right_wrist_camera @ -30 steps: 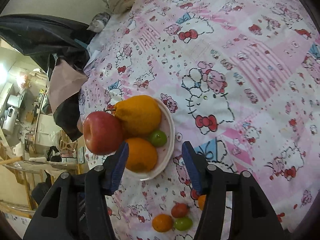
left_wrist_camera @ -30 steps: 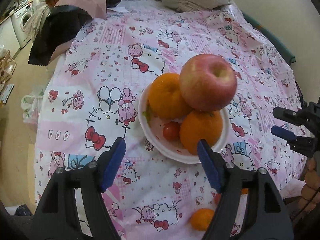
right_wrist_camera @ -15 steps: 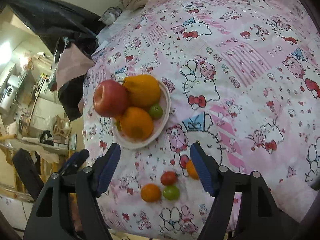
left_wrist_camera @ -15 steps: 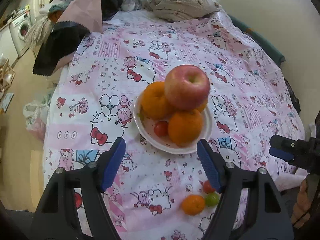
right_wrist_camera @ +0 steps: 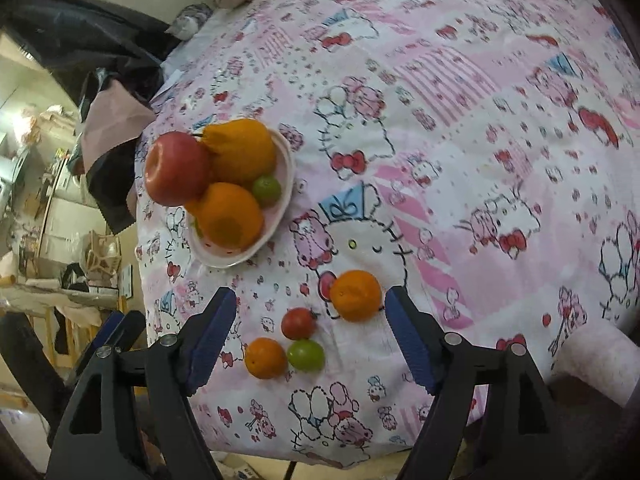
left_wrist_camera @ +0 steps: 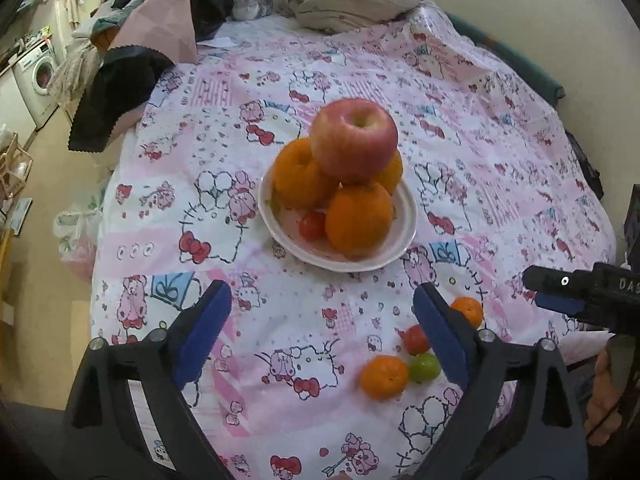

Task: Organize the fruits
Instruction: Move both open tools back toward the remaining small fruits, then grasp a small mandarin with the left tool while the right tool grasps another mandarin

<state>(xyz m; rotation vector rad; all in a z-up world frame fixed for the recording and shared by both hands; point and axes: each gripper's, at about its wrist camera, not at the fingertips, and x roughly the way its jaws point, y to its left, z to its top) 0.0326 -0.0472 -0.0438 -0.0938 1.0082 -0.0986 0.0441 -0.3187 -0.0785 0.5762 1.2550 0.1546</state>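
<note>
A white plate (left_wrist_camera: pixel 404 236) (right_wrist_camera: pixel 286 168) on the pink cartoon tablecloth holds a red apple (left_wrist_camera: pixel 354 144) (right_wrist_camera: pixel 176 168) on top of oranges (left_wrist_camera: pixel 358 220) (right_wrist_camera: pixel 230 214), with a small red tomato (left_wrist_camera: pixel 312 225) and a small green fruit (right_wrist_camera: pixel 267 189). Loose near the front edge lie two small oranges (right_wrist_camera: pixel 355 295) (right_wrist_camera: pixel 265 357), a red tomato (right_wrist_camera: pixel 298 323) and a green tomato (right_wrist_camera: pixel 306 354). My left gripper (left_wrist_camera: pixel 320 332) is open and empty, short of the plate. My right gripper (right_wrist_camera: pixel 308 334) is open and empty, with the loose fruits between its fingers in view.
Dark and pink cloths (left_wrist_camera: pixel 132 60) hang over the table's far left edge. A crumpled beige cloth (left_wrist_camera: pixel 352 0) lies at the far end. A washing machine (left_wrist_camera: pixel 36 76) stands on the floor to the left. The right gripper shows at the right in the left wrist view (left_wrist_camera: pixel 576 292).
Both grippers have pulled back from the plate toward the table's front edge. The loose small fruits have come into fuller view. Both stay open and empty.
</note>
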